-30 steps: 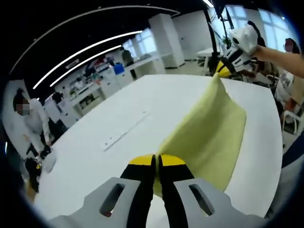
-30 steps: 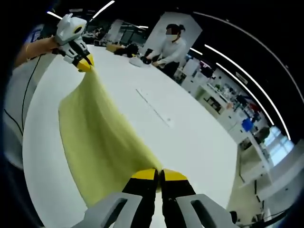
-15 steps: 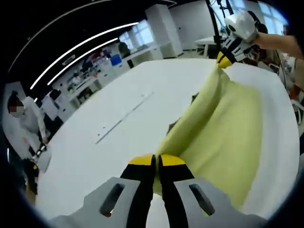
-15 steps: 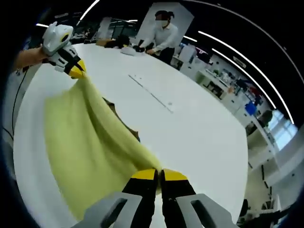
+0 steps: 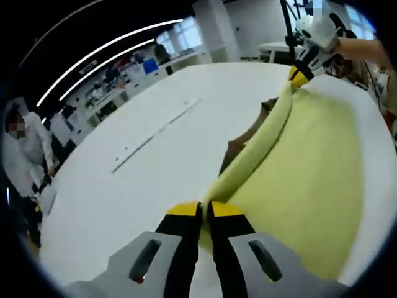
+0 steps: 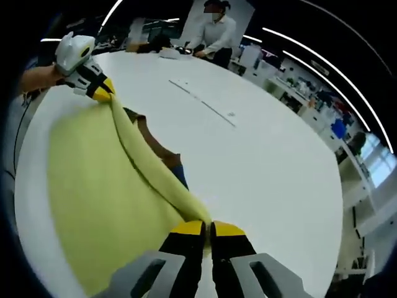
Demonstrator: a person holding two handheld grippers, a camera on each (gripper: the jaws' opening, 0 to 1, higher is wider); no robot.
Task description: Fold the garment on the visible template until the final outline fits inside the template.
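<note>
- In my left gripper view, my left tongs (image 5: 205, 211) are pressed together on one corner of the yellow cloth (image 5: 304, 180).
- In my right gripper view, my right tongs (image 6: 207, 228) are clamped the same way on another corner of that cloth (image 6: 93, 180).
- Each view also catches the other tongs at the far end of the stretched edge: the right tongs (image 5: 300, 76) top right in the left gripper view, the left tongs (image 6: 101, 90) top left in the right gripper view, both nipped on the cloth.
- The cloth edge runs taut between the two tongs, lifted off the white counter (image 5: 142, 167), while the rest of the cloth slopes down and spreads across the counter.
- Under the raised edge I see a dark brownish piece (image 6: 158, 146) on the counter, with a bit of blue (image 6: 180, 176) beside it; I cannot tell what they are.
- A thin line of marks (image 6: 205, 102) runs across the bare counter well away from the cloth.
- A person in a white top (image 6: 214, 34) stands at the counter's far side.
</note>
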